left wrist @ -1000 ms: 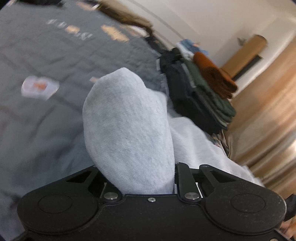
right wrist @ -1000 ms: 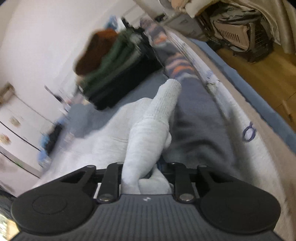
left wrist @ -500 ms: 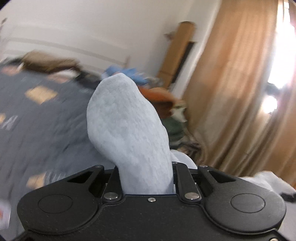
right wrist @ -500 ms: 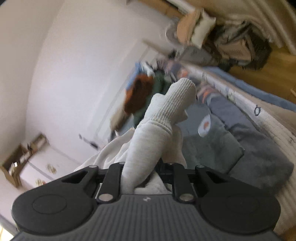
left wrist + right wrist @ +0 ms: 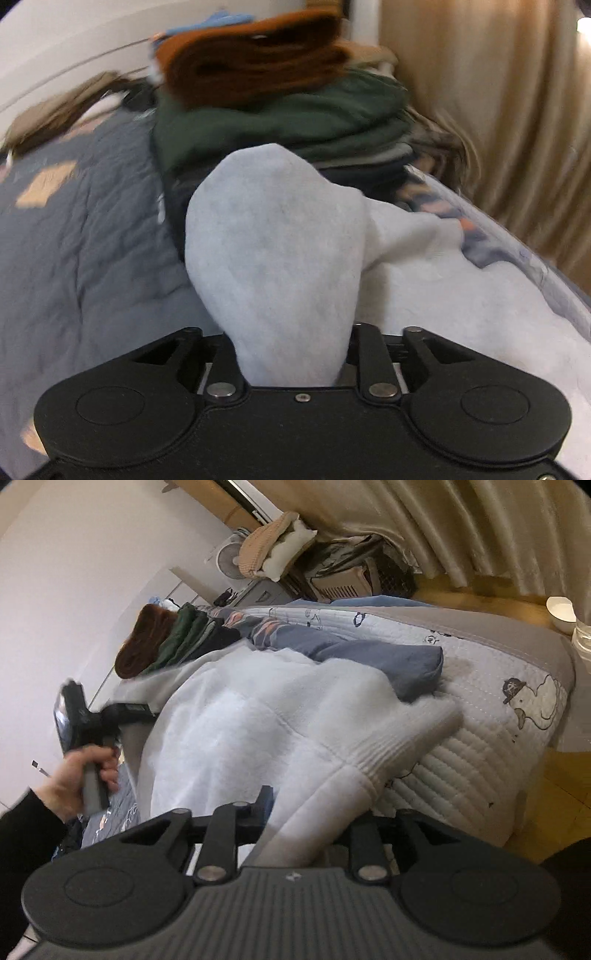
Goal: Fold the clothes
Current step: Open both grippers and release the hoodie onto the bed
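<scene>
A light grey sweatshirt (image 5: pixel 251 720) lies spread over the bed, partly on the blue duvet. Its ribbed hem (image 5: pixel 388 753) runs back between the jaws of my right gripper (image 5: pixel 306 812), which is shut on it. In the left wrist view a rounded bunch of the same sweatshirt (image 5: pixel 273 251) stands up out of my left gripper (image 5: pixel 291 325); the gripper is shut on it and the cloth hides both fingers. The right wrist view shows the left gripper (image 5: pixel 144 710) at the sweatshirt's far edge, held by a hand (image 5: pixel 85 771) in a black sleeve.
A stack of folded clothes (image 5: pixel 280 110), brown on top of dark green, sits at the head of the bed, just beyond the sweatshirt. The grey quilt (image 5: pixel 74 251) spreads left. Curtain (image 5: pixel 498 110), a basket (image 5: pixel 347 583) and a fan lie beyond; a white bowl (image 5: pixel 561 613) stands on the floor.
Both grippers have come down from a raised pose, still holding the sweatshirt. It hung bunched before; now it lies spread over the bed beside the folded stack.
</scene>
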The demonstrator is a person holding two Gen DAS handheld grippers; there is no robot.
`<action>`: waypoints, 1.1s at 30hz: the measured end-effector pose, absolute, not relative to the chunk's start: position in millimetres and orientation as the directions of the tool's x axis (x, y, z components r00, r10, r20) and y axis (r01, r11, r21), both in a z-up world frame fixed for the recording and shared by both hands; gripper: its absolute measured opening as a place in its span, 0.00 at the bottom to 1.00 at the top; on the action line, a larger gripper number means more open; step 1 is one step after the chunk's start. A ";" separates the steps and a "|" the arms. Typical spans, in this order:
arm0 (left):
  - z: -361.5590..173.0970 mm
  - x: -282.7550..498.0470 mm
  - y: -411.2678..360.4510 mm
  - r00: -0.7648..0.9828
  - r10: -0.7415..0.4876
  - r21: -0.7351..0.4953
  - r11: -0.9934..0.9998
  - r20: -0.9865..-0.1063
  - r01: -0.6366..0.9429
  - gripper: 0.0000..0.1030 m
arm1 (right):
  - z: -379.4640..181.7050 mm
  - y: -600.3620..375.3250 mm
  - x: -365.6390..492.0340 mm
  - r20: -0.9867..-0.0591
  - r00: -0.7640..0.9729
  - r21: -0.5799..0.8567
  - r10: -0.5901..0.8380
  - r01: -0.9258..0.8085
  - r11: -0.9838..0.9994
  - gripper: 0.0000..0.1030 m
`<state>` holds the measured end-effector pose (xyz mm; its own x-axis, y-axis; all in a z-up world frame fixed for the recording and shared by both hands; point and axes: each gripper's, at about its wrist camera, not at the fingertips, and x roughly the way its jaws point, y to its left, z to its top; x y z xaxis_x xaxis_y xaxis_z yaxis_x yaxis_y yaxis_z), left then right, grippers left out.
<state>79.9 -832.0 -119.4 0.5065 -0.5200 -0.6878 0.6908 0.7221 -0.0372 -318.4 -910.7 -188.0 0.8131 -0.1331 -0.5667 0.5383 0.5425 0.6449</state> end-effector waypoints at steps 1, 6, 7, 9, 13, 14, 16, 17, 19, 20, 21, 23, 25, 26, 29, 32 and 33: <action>-117.1 83.1 -823.1 0.514 -0.530 -0.068 0.738 -0.674 0.671 0.38 | -183.0 -914.1 -316.6 -0.584 0.803 0.629 -0.118 0.539 0.559 0.28; -90.7 91.2 -773.5 0.581 -0.534 -0.083 0.776 -0.614 0.625 0.60 | -160.3 -931.4 -321.2 -0.650 0.756 0.581 -0.075 0.558 0.592 0.32; -83.1 91.5 -763.5 0.603 -0.533 -0.079 0.784 -0.594 0.616 0.63 | -155.5 -930.9 -325.0 -0.656 0.750 0.571 -0.082 0.564 0.596 0.32; -66.5 87.9 -741.8 0.621 -0.548 -0.107 0.792 -0.560 0.601 0.63 | -146.6 -929.5 -333.4 -0.654 0.750 0.552 -0.100 0.563 0.615 0.32; -44.7 62.9 -701.0 0.602 -0.621 -0.194 0.759 -0.503 0.621 0.69 | -120.6 -928.9 -354.0 -0.636 0.751 0.493 -0.180 0.574 0.653 0.36; -44.0 50.3 -692.6 0.592 -0.639 -0.207 0.746 -0.492 0.633 0.69 | -114.2 -929.8 -357.7 -0.627 0.753 0.480 -0.201 0.577 0.661 0.37; -43.9 23.1 -677.6 0.563 -0.675 -0.241 0.716 -0.477 0.655 0.71 | -106.5 -933.3 -361.1 -0.608 0.761 0.475 -0.225 0.576 0.665 0.40; -46.4 8.1 -670.4 0.536 -0.698 -0.274 0.696 -0.474 0.663 0.71 | -105.3 -934.9 -361.2 -0.601 0.768 0.483 -0.223 0.571 0.664 0.41; -56.8 -9.6 -666.1 0.473 -0.739 -0.330 0.652 -0.479 0.683 0.71 | -102.8 -938.2 -361.3 -0.585 0.780 0.498 -0.221 0.561 0.662 0.41; -61.7 -24.7 -666.0 0.443 -0.755 -0.343 0.629 -0.484 0.697 0.71 | -102.7 -939.0 -360.6 -0.578 0.788 0.509 -0.213 0.552 0.660 0.42; -66.4 -37.4 -666.7 0.417 -0.766 -0.346 0.609 -0.488 0.714 0.71 | -103.5 -939.2 -359.1 -0.571 0.796 0.522 -0.202 0.541 0.659 0.42; -74.4 -70.8 -668.7 0.380 -0.778 -0.307 0.570 -0.501 0.762 0.71 | -105.6 -936.4 -356.8 -0.560 0.809 0.545 -0.179 0.523 0.655 0.44; -81.8 -108.1 -670.9 0.349 -0.782 -0.246 0.526 -0.517 0.814 0.71 | -108.4 -931.2 -355.8 -0.557 0.813 0.558 -0.167 0.516 0.650 0.44; -85.6 -126.7 -672.0 0.334 -0.782 -0.216 0.503 -0.526 0.837 0.71 | -110.0 -928.5 -355.8 -0.556 0.815 0.563 -0.162 0.513 0.648 0.45; -96.7 -182.5 -675.4 0.291 -0.780 -0.124 0.422 -0.554 0.898 0.71 | -115.3 -920.2 -357.0 -0.553 0.820 0.572 -0.150 0.504 0.647 0.47; -110.8 -233.7 -678.1 0.280 -0.761 -0.004 0.348 -0.586 0.937 0.71 | -120.7 -912.0 -358.1 -0.549 0.825 0.582 -0.137 0.495 0.646 0.48; -116.2 -245.9 -678.7 0.293 -0.751 0.043 0.333 -0.592 0.942 0.71 | -122.5 -909.2 -358.5 -0.548 0.826 0.585 -0.133 0.492 0.645 0.48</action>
